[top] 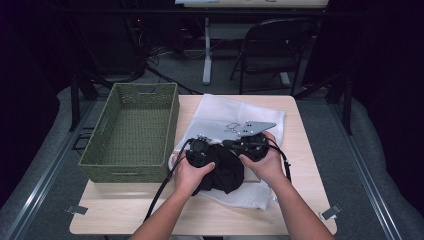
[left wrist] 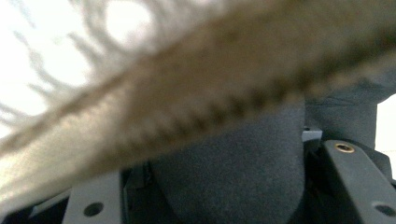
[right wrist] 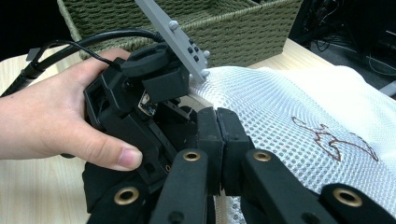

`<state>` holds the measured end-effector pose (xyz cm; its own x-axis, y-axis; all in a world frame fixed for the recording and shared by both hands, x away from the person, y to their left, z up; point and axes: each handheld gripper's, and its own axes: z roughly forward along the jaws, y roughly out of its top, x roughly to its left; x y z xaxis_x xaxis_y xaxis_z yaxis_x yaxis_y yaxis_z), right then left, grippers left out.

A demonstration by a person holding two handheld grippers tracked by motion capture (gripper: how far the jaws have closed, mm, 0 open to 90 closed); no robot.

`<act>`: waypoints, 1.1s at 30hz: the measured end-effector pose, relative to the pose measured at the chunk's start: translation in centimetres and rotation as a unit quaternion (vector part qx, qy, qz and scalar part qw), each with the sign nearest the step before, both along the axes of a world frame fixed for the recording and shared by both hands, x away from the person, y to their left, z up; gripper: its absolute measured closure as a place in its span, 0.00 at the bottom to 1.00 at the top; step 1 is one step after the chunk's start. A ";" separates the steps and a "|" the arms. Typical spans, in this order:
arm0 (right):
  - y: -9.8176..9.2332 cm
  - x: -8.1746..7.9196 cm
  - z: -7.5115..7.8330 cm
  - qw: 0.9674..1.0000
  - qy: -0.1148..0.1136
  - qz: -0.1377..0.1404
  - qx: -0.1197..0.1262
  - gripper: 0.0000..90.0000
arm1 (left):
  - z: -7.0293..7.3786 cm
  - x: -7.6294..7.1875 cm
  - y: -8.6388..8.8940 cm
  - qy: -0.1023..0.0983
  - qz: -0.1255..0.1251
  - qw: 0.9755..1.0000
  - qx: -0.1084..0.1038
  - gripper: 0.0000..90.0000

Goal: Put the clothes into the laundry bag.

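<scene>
we hold the right gripper (right wrist: pixel 219 140), jaws pressed together on the white mesh bag (right wrist: pixel 299 112); the left gripper (top: pixel 200 152) sits half-spread around black cloth (top: pixel 227 172).

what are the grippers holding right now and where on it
Right gripper is shut, seemingly on the white mesh bag edge. Left gripper has dark cloth between its jaws; grip unclear.

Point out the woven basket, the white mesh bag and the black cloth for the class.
woven basket (top: pixel 131 131), high view, on its woven floor.
white mesh bag (right wrist: pixel 289 116), right gripper view, on the mesh near its stitched figure.
black cloth (top: pixel 226 170), high view, on the bunched middle between the hands.
</scene>
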<state>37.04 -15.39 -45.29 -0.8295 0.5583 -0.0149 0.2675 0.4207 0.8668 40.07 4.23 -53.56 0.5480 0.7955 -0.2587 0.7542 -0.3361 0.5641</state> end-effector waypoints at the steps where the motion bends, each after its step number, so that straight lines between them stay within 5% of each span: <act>1: 0.0 0.0 0.0 1.000 0.000 0.000 -0.001 0.99 | 0.0 0.0 0.0 -0.001 0.001 1.000 0.002 0.46; 5: -0.1 0.0 -0.2 1.000 0.003 -0.001 0.000 0.99 | 0.0 0.0 -0.1 -0.008 -0.001 1.000 0.011 0.45; 10: 0.0 0.1 -0.4 1.000 0.005 0.000 -0.001 0.99 | 0.0 0.2 0.0 0.008 -0.002 1.000 0.005 0.40; 25: -0.3 0.5 -1.0 1.000 0.013 -0.008 0.000 0.99 | 1.9 -0.8 1.4 -0.003 -0.015 0.999 -0.037 0.27; 33: -0.4 0.6 -1.0 1.000 0.014 -0.011 0.002 0.99 | 4.0 -2.5 2.9 -0.019 -0.043 0.996 -0.075 0.27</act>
